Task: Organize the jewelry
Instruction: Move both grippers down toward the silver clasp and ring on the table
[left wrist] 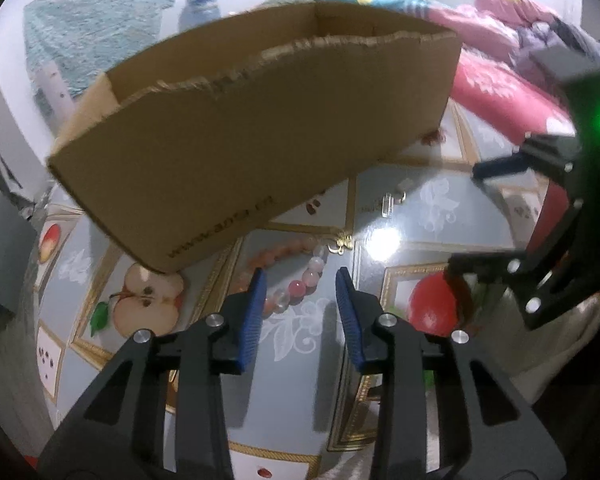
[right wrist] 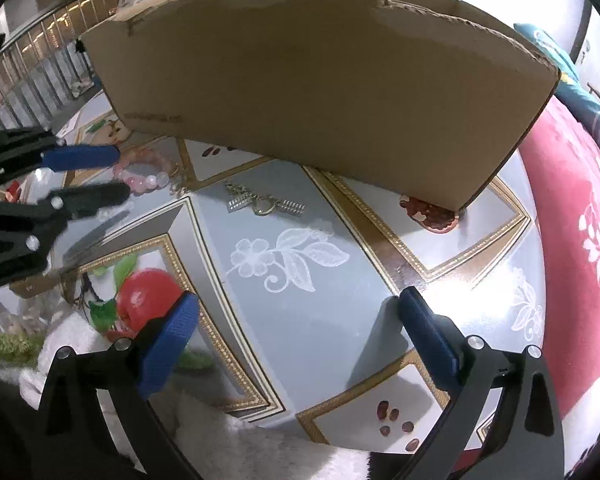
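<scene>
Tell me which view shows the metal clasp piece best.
The right wrist view: the clasp lies unobstructed on the tablecloth in front of the box, its ring and ribbed ends distinct. The left wrist view shows it only as a small, blurred glint.

Matt torn-edged cardboard box [right wrist: 320, 92], glossy printed tablecloth [right wrist: 320, 320], translucent glassy bead bracelet [left wrist: 296, 284], shiny metal clasp [right wrist: 264, 202]

The cardboard box [left wrist: 260, 128] bears a printed web address beginning "www".
</scene>
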### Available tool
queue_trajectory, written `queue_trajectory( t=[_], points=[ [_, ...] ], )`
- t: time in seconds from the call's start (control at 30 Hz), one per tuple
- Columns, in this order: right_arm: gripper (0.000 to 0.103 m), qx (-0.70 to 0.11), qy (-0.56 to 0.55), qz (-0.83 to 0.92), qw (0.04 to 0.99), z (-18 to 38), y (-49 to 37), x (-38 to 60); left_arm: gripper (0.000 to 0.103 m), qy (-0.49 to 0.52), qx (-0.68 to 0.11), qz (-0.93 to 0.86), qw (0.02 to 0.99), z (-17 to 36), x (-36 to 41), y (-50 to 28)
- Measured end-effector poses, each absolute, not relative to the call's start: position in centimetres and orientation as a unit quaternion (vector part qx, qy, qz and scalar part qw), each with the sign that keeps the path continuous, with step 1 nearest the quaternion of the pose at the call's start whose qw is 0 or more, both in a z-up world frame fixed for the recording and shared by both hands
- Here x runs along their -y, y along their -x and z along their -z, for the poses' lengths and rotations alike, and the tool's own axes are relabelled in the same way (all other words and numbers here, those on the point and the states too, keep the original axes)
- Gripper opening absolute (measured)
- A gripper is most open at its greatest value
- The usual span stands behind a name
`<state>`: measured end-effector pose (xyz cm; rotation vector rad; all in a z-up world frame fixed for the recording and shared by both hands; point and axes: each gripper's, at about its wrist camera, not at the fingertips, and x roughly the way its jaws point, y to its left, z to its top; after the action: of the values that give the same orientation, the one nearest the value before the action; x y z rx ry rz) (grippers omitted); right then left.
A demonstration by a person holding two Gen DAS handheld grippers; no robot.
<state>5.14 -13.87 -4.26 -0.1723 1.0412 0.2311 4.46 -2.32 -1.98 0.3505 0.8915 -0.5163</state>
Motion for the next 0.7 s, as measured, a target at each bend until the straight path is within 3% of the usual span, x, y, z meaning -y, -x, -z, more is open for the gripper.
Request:
queue_trajectory(
  t=[0.07,0.23,0.5,0.7],
  points=[
    [0.097,-0.496,0.082,-0.109,0.858,4.2,-5.4,13.9,0.032,-0.177,-0.423,0.249,0.853,2.3,2.5,-4.8],
    [0.097,-0.495,0.081,-0.107,0.858,4.2,-5.8,13.7,0.009,-0.178,-0.428,0.257,0.848,2.8,2.7,-5.4],
    [0.097,-0.489,0.078,-0.106,0.862,4.6,-4.7,13.8,0.008,-0.095,-0.422,0.255,0.865,0.3,-0.1,-5.9],
    [0.097,-0.481,0.077,-0.107,0.867,4.8,-4.0,14.1,0.008,-0.093,-0.439,0.219,0.866,0.9,-1.7,-5.8]
  ],
)
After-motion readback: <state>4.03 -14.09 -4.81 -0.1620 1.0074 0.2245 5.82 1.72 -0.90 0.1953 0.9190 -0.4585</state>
